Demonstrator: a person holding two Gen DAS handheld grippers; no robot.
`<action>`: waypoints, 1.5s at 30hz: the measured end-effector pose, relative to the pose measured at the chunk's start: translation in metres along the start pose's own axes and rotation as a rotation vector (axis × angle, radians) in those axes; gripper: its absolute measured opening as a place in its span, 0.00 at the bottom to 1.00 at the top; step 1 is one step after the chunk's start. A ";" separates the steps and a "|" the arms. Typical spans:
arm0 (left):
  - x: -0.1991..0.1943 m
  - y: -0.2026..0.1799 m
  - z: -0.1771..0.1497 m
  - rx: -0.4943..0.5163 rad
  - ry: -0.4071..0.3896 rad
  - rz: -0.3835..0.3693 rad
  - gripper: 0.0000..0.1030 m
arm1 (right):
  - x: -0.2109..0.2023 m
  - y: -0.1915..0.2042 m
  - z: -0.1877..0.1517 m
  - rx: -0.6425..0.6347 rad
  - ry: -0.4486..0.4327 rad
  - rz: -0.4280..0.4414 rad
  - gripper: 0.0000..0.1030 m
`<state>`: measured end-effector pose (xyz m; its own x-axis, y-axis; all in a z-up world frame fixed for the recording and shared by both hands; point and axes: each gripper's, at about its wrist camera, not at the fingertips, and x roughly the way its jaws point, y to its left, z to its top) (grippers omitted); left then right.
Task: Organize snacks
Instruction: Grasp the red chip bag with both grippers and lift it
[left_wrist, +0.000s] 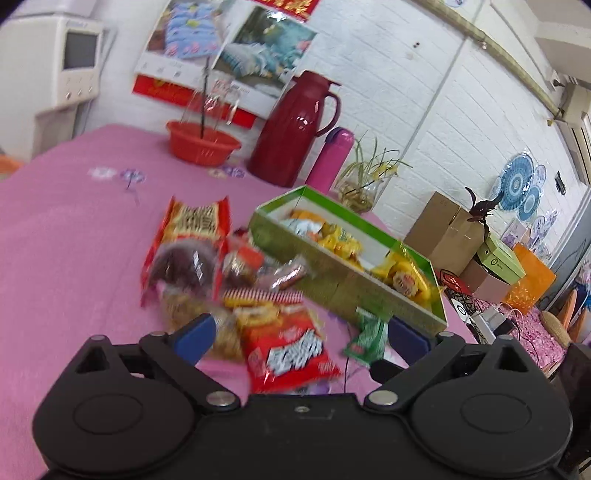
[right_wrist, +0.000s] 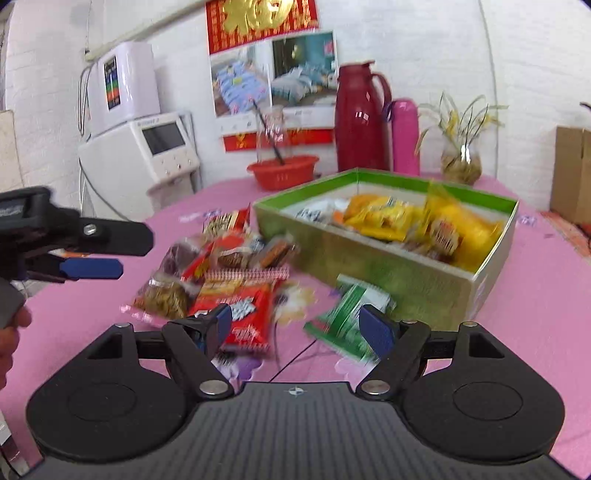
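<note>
several yellow packets (right_wrist: 380, 218) fill green box (right_wrist: 369, 258).

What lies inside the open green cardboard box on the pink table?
The green cardboard box holds yellow snack packets and some white wrappers. Anything beneath them, and the box floor, is covered.

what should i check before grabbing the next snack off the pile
1. Left gripper open and empty: ok.
2. Right gripper open and empty: ok.
3. Green box has room left: ok, bare floor shows at its near-left end.
4. Green packet lies apart from the pile, free to pinch: ok.
5. Red chip bag free to lift: cannot tell, it overlaps other packets and the frames are blurred.
6. Grippers clear of each other: ok, the left one sits off to the side in the right wrist view.
</note>
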<state>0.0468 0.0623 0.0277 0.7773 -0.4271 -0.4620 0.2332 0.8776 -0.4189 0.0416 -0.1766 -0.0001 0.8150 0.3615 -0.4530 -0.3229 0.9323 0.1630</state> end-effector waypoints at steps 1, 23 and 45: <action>-0.004 0.005 -0.004 -0.008 0.006 0.002 1.00 | 0.005 0.004 0.000 -0.008 0.014 0.015 1.00; -0.007 0.029 -0.020 -0.066 0.064 -0.088 1.00 | 0.031 0.014 -0.009 -0.019 0.155 0.128 0.24; 0.070 0.000 -0.019 0.083 0.266 -0.129 0.60 | 0.000 -0.002 -0.023 0.055 0.130 0.143 0.75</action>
<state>0.0907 0.0284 -0.0197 0.5604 -0.5690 -0.6018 0.3755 0.8222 -0.4277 0.0317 -0.1787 -0.0207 0.6925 0.4884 -0.5309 -0.4010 0.8724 0.2795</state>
